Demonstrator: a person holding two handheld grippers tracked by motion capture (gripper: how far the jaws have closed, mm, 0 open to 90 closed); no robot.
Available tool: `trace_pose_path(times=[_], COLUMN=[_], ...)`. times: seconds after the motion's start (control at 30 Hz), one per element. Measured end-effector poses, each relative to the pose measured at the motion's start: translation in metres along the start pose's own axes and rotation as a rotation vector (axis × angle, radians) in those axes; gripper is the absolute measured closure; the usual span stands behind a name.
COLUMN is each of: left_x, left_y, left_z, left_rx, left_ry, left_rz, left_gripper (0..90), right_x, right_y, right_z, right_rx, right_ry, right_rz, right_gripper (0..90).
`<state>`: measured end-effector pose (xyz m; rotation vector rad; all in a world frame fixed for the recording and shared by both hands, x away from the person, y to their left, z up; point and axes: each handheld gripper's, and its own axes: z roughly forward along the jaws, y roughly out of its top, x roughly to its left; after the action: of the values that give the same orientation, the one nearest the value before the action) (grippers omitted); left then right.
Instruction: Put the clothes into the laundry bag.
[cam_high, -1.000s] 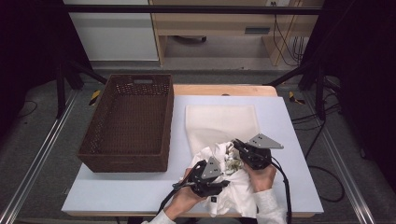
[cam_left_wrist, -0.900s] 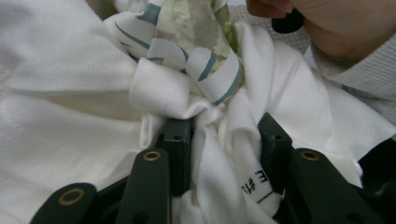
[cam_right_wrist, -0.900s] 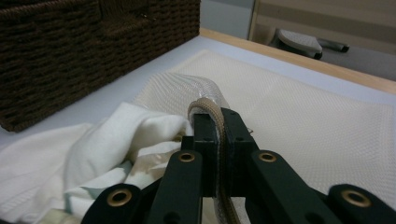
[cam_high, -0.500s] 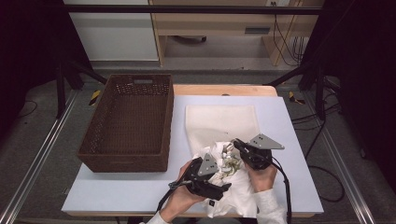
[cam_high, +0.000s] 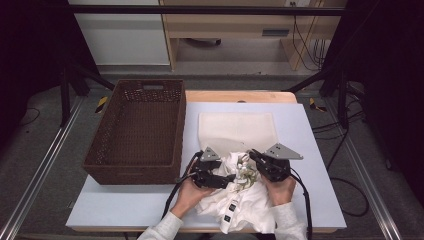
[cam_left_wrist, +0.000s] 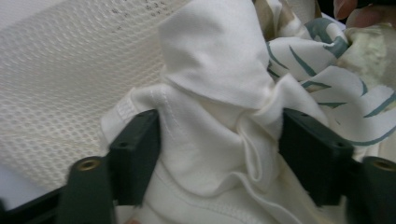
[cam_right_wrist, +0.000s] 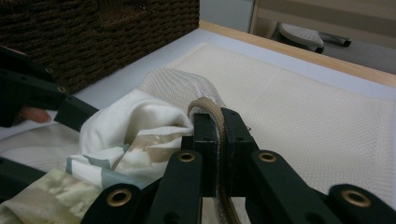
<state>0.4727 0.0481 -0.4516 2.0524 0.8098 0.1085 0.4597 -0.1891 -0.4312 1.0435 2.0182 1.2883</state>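
Observation:
A cream mesh bag (cam_high: 237, 131) lies flat on the table, its mouth toward me. A crumpled white garment (cam_high: 240, 205) with a teal print bunches at that mouth. My right gripper (cam_high: 251, 154) is shut on the bag's beige rim (cam_right_wrist: 208, 106), which stands up between its jaws (cam_right_wrist: 218, 135). My left gripper (cam_high: 232, 179) points right into the cloth. Its jaws have just been closing and still stand well apart (cam_left_wrist: 219, 158), with a thick fold of the white garment (cam_left_wrist: 210, 84) filling the gap. The mesh (cam_left_wrist: 60, 79) lies behind that fold.
A dark brown wicker basket (cam_high: 140, 125) stands left of the bag, close to my left hand. The table's front edge runs just below the garment. The pale table top (cam_high: 310, 125) extends right of the bag.
My left gripper has shifted a little left and away from me, opened, and now straddles a fold of the garment. The right gripper has stayed put on the bag's rim.

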Motion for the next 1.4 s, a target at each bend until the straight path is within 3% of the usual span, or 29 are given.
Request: trace_pose_path(times=[0.07, 0.2, 0.37, 0.53, 0.63, 0.7, 0.8, 0.87, 0.9, 1.0, 1.07, 1.2, 1.23, 1.33, 1.4], left_x=[0.001, -0.006, -0.024, -0.053, -0.053, -0.050, -0.044, -0.040, -0.039, -0.040, -0.040, -0.034, -0.031, -0.023, -0.021], left_y=[-0.001, -0.002, 0.002, 0.011, 0.012, 0.012, 0.011, 0.010, 0.010, 0.010, 0.011, 0.018, 0.020, 0.025, 0.025], left_z=[0.002, -0.003, -0.015, -0.013, -0.007, 0.003, 0.020, 0.028, 0.029, 0.024, 0.016, 0.005, 0.005, 0.012, 0.017], left_rx=[0.006, -0.008, -0.081, -0.078, -0.054, -0.028, 0.034, 0.046, 0.050, 0.044, 0.022, -0.050, -0.059, -0.052, -0.033], left_ry=[-0.018, 0.005, -0.015, -0.027, -0.026, -0.027, 0.057, 0.088, 0.082, 0.075, 0.079, 0.163, 0.173, 0.140, 0.125], left_rz=[-0.004, 0.038, 0.101, 0.210, 0.213, 0.192, 0.193, 0.183, 0.170, 0.185, 0.183, 0.163, 0.152, 0.122, 0.124], left_gripper=[48.1, 76.4, 81.5, 81.7, 81.7, 81.6, 81.1, 80.8, 80.6, 79.5, 72.3, 34.9, 29.3, 27.7, 38.9], right_x=[0.000, 0.000, -0.001, -0.001, -0.002, -0.002, 0.001, 0.003, 0.005, 0.004, 0.003, 0.002, 0.002, 0.003, 0.002], right_y=[0.000, -0.001, 0.000, 0.002, 0.003, 0.003, 0.004, 0.004, 0.004, 0.004, 0.004, 0.003, 0.003, 0.004, 0.003], right_z=[0.001, 0.002, 0.000, -0.003, -0.006, -0.006, -0.006, -0.005, -0.004, -0.004, -0.005, -0.006, -0.005, -0.005, -0.004], right_rx=[0.005, 0.005, -0.011, -0.032, -0.052, -0.059, -0.064, -0.057, -0.054, -0.056, -0.058, -0.051, -0.050, -0.050, -0.043], right_ry=[-0.001, -0.003, -0.001, 0.004, 0.011, 0.017, 0.024, 0.030, 0.030, 0.029, 0.024, 0.012, 0.013, 0.017, 0.018], right_rz=[-0.004, 0.002, 0.015, 0.026, 0.031, 0.033, 0.013, 0.003, 0.004, 0.003, 0.006, 0.005, 0.005, 0.004, 0.004], right_gripper=[86.3, 86.4, 86.5, 86.5, 86.5, 86.5, 86.5, 86.5, 86.5, 86.5, 86.5, 86.5, 86.5, 86.5, 86.5])
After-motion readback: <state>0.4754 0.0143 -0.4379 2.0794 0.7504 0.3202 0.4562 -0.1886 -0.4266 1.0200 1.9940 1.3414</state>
